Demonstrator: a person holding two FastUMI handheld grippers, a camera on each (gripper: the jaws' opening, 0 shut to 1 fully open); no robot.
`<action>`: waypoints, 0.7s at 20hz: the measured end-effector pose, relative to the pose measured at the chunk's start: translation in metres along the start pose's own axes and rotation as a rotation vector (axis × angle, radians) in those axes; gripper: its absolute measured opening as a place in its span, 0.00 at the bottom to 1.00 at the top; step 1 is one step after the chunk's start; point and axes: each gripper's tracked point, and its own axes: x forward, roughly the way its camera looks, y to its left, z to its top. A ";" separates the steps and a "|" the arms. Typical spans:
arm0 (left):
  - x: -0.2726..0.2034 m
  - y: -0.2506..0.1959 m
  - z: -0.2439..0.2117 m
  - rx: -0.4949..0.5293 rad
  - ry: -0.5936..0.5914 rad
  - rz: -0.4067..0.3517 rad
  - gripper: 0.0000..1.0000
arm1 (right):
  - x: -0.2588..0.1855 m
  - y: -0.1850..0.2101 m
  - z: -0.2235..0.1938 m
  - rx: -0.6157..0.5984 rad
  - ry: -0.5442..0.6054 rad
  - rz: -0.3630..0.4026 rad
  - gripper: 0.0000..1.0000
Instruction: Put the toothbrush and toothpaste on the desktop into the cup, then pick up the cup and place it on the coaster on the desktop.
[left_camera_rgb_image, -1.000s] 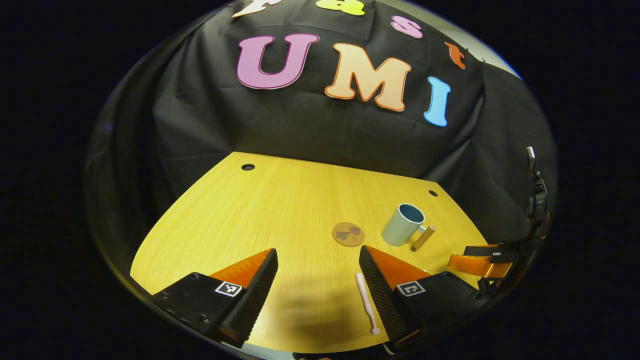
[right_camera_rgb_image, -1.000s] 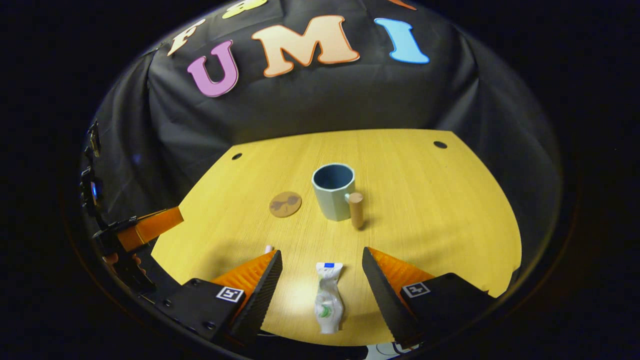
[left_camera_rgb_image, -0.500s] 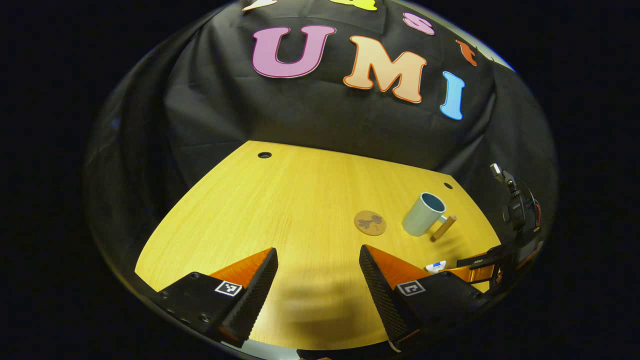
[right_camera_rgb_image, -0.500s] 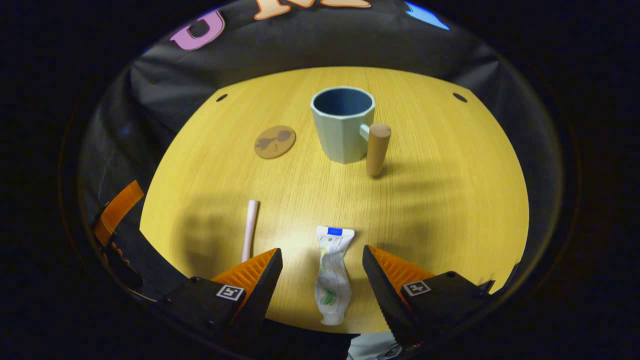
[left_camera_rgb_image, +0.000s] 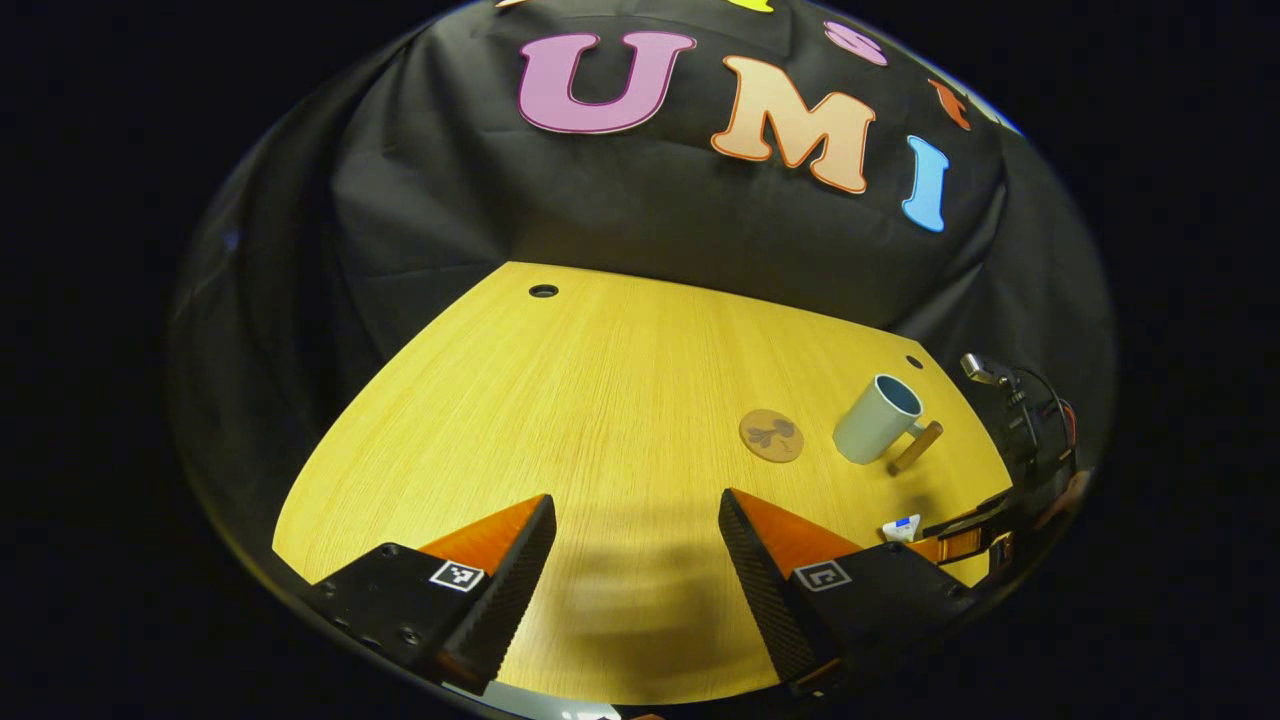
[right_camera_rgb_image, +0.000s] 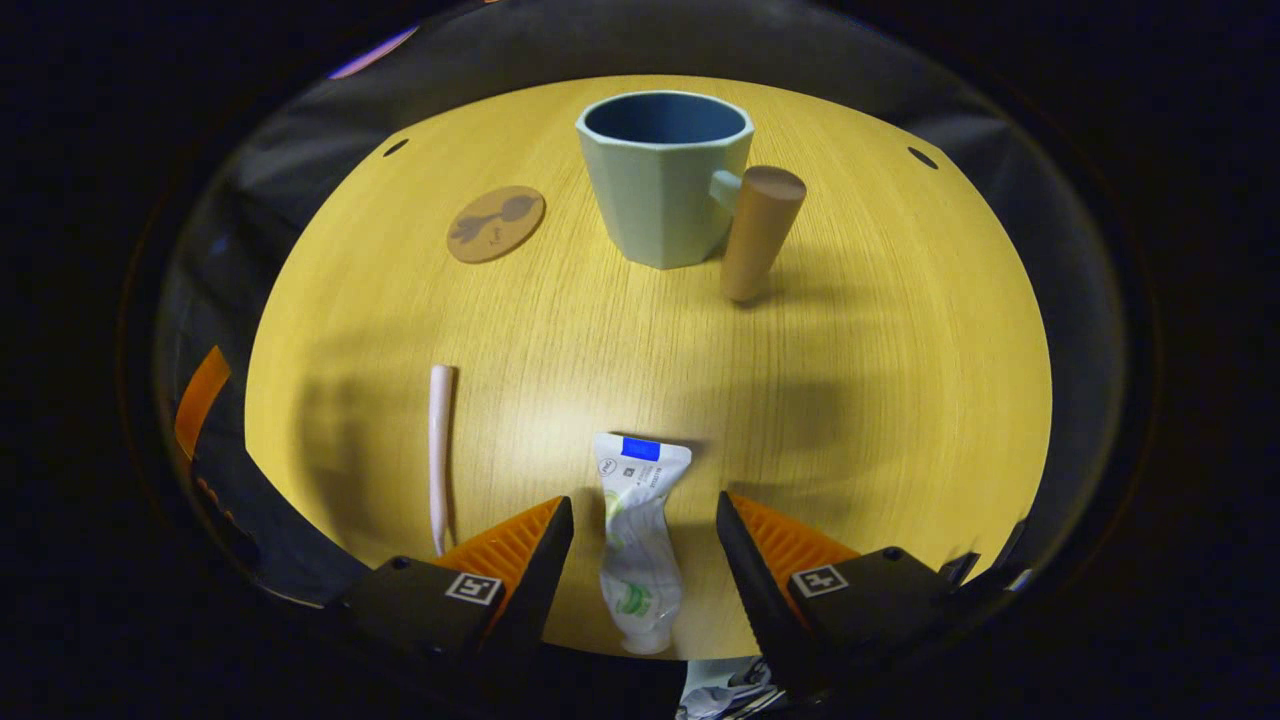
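In the right gripper view a white toothpaste tube (right_camera_rgb_image: 638, 540) lies on the yellow desktop (right_camera_rgb_image: 850, 400), between the fingers of my right gripper (right_camera_rgb_image: 645, 545). That gripper is open, its fingers apart from the tube on both sides. A pale pink toothbrush (right_camera_rgb_image: 439, 450) lies to the tube's left. Farther off stands a pale green cup (right_camera_rgb_image: 662, 180) with a wooden handle (right_camera_rgb_image: 760, 230), and a round brown coaster (right_camera_rgb_image: 496, 210) lies to its left. My left gripper (left_camera_rgb_image: 637, 560) is open over bare desktop. In the left gripper view the cup (left_camera_rgb_image: 877, 420), the coaster (left_camera_rgb_image: 771, 436) and the tube's end (left_camera_rgb_image: 902, 527) sit at right.
The black cloth wall (left_camera_rgb_image: 620, 220) closes off the desk's far side. Small round holes (left_camera_rgb_image: 543, 291) sit near the desk's far corners. In the left gripper view the right gripper's body with cables (left_camera_rgb_image: 1020, 440) shows at the right edge.
My right gripper has dropped and moved forward, so the toothpaste tube now lies between its fingers and the cup looms larger. My left gripper has swung left; the toothbrush has left its view.
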 end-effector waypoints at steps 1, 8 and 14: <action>0.001 -0.002 -0.001 -0.004 0.006 -0.005 0.96 | 0.002 -0.002 -0.001 -0.006 0.012 -0.007 0.84; 0.010 -0.007 -0.011 -0.013 0.038 -0.030 0.96 | 0.011 -0.006 -0.002 -0.004 0.066 -0.023 0.52; 0.016 -0.013 -0.016 -0.029 0.061 -0.041 0.96 | 0.013 -0.013 -0.002 -0.026 0.059 -0.040 0.24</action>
